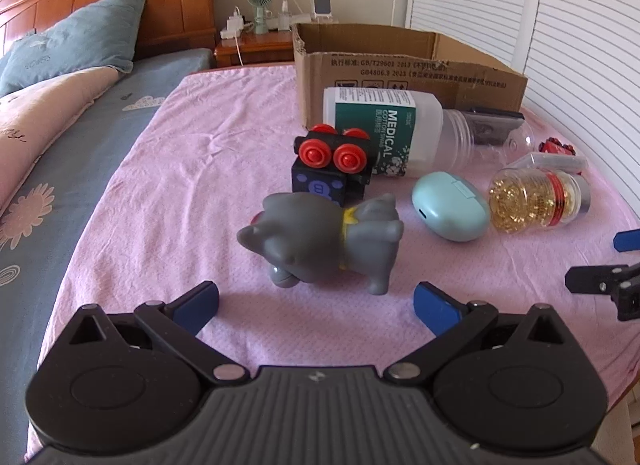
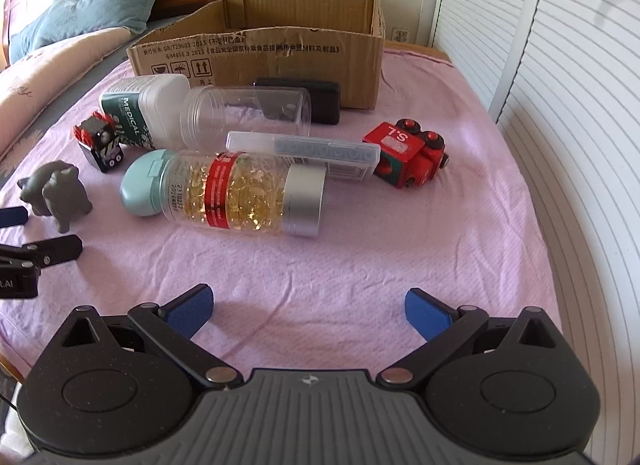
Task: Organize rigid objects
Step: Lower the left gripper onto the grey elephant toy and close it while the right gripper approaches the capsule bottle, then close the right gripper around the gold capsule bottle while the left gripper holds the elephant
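**Both claws open, nothing picked up yet**

The left claw (image 1: pixel 316 301) is wide open and holds nothing. Right in front of it, close but not touching, the gray toy animal (image 1: pixel 324 241) stands on the pink cloth (image 1: pixel 180 185) over the table. The right claw (image 2: pixel 308 307) is wide open and empty too, with bare cloth in front of it. I think the tidying is just starting, since everything lies outside the cardboard box (image 2: pixel 260 53). Next, the left claw should slide forward around the gray toy, squeeze, and lift it to the box.

Counting, near to far:
- one gray toy animal
- one pill bottle (image 2: pixel 248 197) with a silver cap, lying down
- one light blue case (image 2: pixel 140 185), touching the bottle
- two toy train cars: a black one (image 2: pixel 100 141) and a red one (image 2: pixel 412 157)
- one flat clear case (image 2: pixel 304 149)
- one empty clear jar (image 2: pixel 244 113), lying down
- one cotton swab tub (image 2: pixel 140 105)
- one black flat thing (image 2: pixel 320 97) by the box; it is partly hidden, so I cannot tell what it is
- one cardboard box, far back
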### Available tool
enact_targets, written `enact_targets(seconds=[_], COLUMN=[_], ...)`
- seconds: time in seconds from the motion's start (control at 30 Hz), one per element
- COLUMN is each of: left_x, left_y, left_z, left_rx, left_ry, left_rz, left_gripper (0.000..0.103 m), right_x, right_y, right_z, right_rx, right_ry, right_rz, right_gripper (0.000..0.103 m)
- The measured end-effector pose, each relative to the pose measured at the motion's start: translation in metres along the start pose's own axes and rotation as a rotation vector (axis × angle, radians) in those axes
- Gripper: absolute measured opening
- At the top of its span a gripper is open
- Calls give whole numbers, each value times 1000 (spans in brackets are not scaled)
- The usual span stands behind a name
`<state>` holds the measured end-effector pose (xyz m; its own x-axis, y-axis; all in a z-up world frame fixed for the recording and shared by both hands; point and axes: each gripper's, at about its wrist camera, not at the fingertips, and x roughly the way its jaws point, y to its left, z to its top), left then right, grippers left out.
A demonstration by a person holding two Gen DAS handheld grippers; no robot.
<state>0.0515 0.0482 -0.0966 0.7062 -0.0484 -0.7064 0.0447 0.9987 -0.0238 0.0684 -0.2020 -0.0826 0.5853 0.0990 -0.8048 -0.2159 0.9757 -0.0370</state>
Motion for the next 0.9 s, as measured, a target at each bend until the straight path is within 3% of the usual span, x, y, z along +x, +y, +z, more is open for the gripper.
enact_targets(seconds=[0.3, 0.43, 0.6, 0.7, 0.9], left_x=[5, 3, 7, 11, 10], left_y=[-1, 2, 4, 8, 15], left_z=[9, 17, 22, 23, 24], left_rx=[31, 36, 62, 44, 28], left_ry=[-41, -75, -65, -38, -21], left_rz=[23, -21, -48, -92, -92], left_gripper=[102, 102, 91, 73, 72], right_x=[0, 0, 0, 1, 0], right_y=[-1, -1, 0, 2, 6], right_z=[-2, -2, -3, -3, 9], right_rx=[-11, -13, -10, -12, 19], right_ry=[-15, -17, -34, -38, -41], right_rz=[5, 7, 3, 7, 68], right_gripper=[103, 103, 103, 103, 103])
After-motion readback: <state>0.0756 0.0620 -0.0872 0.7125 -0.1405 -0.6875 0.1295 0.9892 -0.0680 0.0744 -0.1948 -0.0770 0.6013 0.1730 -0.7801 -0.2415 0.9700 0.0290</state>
